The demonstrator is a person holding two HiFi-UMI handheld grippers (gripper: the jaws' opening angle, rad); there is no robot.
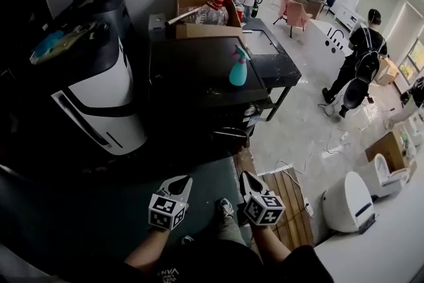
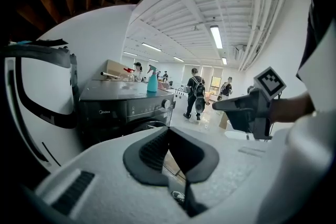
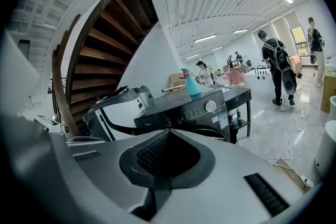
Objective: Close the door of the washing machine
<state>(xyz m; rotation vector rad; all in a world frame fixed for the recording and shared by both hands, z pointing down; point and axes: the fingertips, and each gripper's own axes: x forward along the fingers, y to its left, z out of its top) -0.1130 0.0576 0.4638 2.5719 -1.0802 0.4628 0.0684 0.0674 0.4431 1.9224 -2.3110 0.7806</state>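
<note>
Both grippers, left (image 1: 180, 181) and right (image 1: 248, 177), are empty with jaws pressed together, side by side well short of the black front-loading washing machine (image 1: 199, 76), apparently readied as blunt pushers for its round door (image 3: 209, 132).

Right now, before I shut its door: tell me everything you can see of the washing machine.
The washing machine is a black front-loader with a flat, glossy top. Its control panel carries a round silver knob and a white sticker. A teal spray bottle stands upright on top. It stands between a white appliance and a dark table. Only the upper arc of the door shows, so its state is unclear.
</note>
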